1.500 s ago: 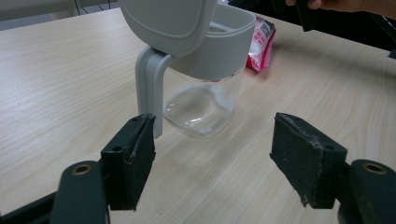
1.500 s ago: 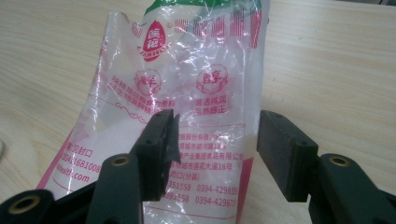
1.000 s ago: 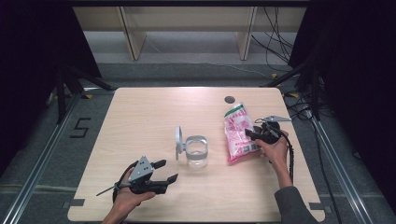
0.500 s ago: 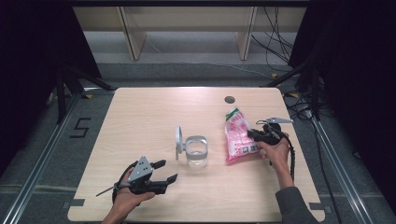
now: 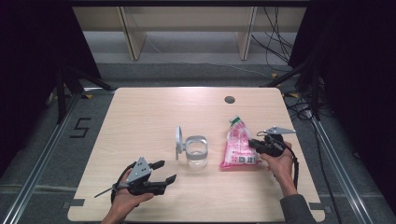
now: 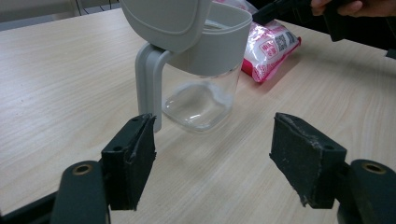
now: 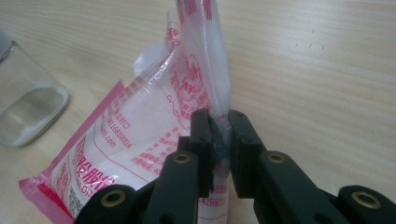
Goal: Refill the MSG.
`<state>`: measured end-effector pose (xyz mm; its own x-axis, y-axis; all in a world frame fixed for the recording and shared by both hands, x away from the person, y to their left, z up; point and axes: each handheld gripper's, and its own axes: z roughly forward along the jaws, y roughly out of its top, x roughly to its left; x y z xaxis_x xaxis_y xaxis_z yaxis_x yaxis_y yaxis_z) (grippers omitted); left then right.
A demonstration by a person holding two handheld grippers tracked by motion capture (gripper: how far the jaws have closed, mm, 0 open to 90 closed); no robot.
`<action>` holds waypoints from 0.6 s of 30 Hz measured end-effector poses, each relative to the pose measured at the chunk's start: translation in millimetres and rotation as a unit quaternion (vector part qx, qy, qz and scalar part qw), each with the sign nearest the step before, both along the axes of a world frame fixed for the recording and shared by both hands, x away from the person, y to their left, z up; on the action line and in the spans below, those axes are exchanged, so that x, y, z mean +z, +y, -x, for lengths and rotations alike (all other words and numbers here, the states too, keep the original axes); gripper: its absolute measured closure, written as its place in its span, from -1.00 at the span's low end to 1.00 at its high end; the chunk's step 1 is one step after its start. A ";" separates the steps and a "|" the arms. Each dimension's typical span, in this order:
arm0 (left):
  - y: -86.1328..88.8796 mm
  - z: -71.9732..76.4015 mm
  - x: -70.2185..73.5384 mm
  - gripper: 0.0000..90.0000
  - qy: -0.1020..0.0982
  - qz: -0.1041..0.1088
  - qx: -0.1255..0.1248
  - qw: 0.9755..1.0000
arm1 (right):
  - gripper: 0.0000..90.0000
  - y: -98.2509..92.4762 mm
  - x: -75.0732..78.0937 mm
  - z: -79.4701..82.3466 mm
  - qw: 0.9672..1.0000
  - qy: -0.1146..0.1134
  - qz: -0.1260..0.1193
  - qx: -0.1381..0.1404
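A pink and white plastic bag [image 5: 238,144] lies right of the table's centre. My right gripper [image 5: 252,143] is at its right edge. In the right gripper view the jaws have just been closing and now pinch a raised fold of the bag's film [image 7: 205,79]; the right gripper [image 7: 219,122] is shut on it. A clear glass jar [image 5: 196,151] with a grey collar and a hinged grey lid [image 5: 178,140] standing up stands mid-table. My left gripper [image 5: 166,171] rests near the front edge, open and holding nothing, its jaws pointing at the jar [image 6: 203,93].
A small dark round spot [image 5: 229,99] marks the table [image 5: 140,112] toward its back right. Pale shelving [image 5: 187,23] stands beyond the far edge, and cables [image 5: 280,32] trail on the floor at the right.
My right gripper has shifted left onto the bag's edge and its jaws have closed on the film. The left gripper and the jar have not moved.
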<state>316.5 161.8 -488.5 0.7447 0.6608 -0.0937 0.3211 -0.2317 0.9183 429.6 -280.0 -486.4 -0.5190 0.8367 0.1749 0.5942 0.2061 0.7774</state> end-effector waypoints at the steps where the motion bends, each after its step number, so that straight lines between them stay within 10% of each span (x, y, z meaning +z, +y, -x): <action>1: 0.2 0.1 -0.1 -0.34 0.001 -0.002 0.000 1.000 | 0.83 -0.5 0.6 4.3 1.000 0.002 -0.001 0.001; 18: -0.5 1.7 -1.3 -0.34 -0.005 -0.004 -0.010 1.000 | 0.90 -4.0 2.3 69.4 1.000 -0.009 -0.003 0.013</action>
<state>314.8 161.4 -489.8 0.7583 0.6469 -0.0807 0.3075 -0.2458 0.9192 360.2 -284.0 -484.0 -0.5441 0.8216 0.1699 0.5749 0.2177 0.7887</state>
